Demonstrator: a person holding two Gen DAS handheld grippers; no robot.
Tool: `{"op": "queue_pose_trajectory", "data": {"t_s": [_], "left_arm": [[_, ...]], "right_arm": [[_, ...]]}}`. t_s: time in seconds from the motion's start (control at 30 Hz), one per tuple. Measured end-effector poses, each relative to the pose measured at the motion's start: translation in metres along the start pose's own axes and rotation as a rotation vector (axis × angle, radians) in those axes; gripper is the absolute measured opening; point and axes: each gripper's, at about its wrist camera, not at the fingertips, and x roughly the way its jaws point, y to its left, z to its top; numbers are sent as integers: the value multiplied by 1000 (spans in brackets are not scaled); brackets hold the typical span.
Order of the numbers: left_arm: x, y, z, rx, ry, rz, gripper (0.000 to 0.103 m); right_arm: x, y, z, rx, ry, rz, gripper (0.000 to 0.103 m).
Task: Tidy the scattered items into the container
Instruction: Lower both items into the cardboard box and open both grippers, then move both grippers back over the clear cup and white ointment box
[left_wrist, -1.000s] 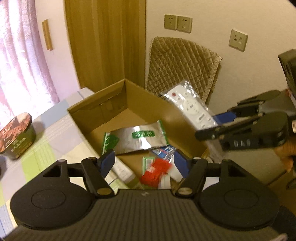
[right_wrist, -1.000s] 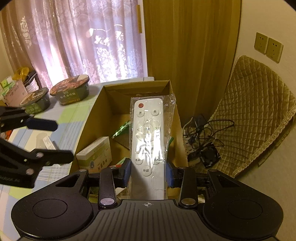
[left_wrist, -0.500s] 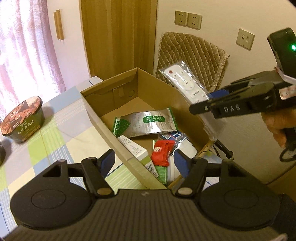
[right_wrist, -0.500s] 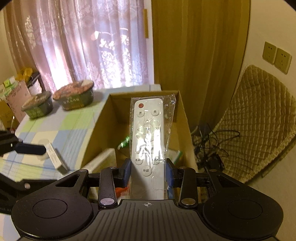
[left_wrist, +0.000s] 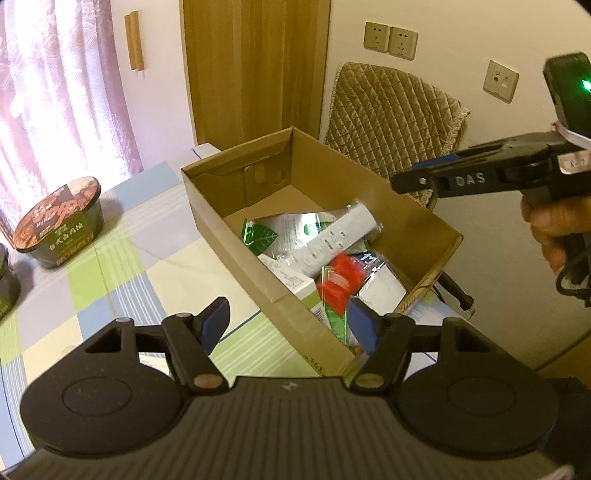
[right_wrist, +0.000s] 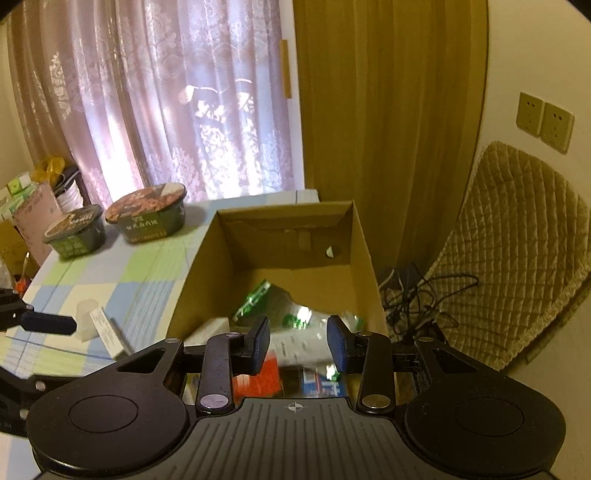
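Left of the box, a small carton is seen lying slantwise, nearer the empty, spread left gripper; the right gripper is likewise spread, empty.

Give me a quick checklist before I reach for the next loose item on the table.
1. Remote inside the box: ok, lying on the packets.
2. Right gripper empty, jaws apart: ok.
3. Left gripper empty, jaws apart: ok.
4. Next item in sight: ok, a small white carton lies on the table left of the box.
5. Noodle bowls clear of that carton: ok, they stand farther back.
6. Room in the box for the bowls: cannot tell.
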Motion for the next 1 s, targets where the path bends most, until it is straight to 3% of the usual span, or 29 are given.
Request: {"op": "queue_pose_trajectory", "data": {"t_s": [0.3, 0.33, 0.37, 0.4, 0.77, 1.0], "left_arm": [[-14, 8, -18, -33, 4, 8, 66], [-17, 10, -21, -37, 6, 13, 66], [-20, 12, -24, -41, 7, 17, 66], [-24, 14, -28, -48, 7, 22, 66], [-69, 54, -84, -145, 28, 113, 66], [-97, 84, -121, -193, 42, 181, 66]], "right_arm": [[-18, 11, -28, 34, 24, 15, 43], [-21, 14, -32, 38, 23, 19, 50], [-25, 18, -36, 42, 14, 20, 78], [-29, 22, -39, 44, 5, 27, 82], [-57, 98, -72, -15, 37, 150, 82], [-53, 146, -69, -102, 73, 212, 82]]}}
